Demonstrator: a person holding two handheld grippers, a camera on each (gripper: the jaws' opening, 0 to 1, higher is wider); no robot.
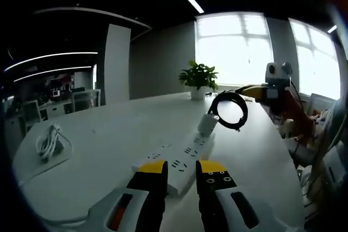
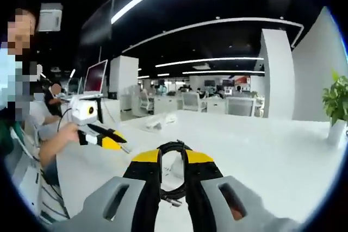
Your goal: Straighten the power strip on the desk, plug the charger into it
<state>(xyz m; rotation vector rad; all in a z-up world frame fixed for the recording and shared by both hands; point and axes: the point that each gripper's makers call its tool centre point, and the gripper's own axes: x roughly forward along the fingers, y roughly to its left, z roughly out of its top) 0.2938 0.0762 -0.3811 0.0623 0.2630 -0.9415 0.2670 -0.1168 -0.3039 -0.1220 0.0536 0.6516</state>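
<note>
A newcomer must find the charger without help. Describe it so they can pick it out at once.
Start from the long white desk and follow the white power strip lying on it to its far end. There the right gripper holds the charger just above the strip: a small white block trailing a coiled black cable. The other bundle, lying alone at the desk's left side, is all white.

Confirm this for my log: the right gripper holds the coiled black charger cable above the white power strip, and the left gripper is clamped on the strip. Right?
Not quite: in the left gripper view the left gripper is open above the white power strip, not clamped. The right gripper does hold the coiled black charger cable.
</note>
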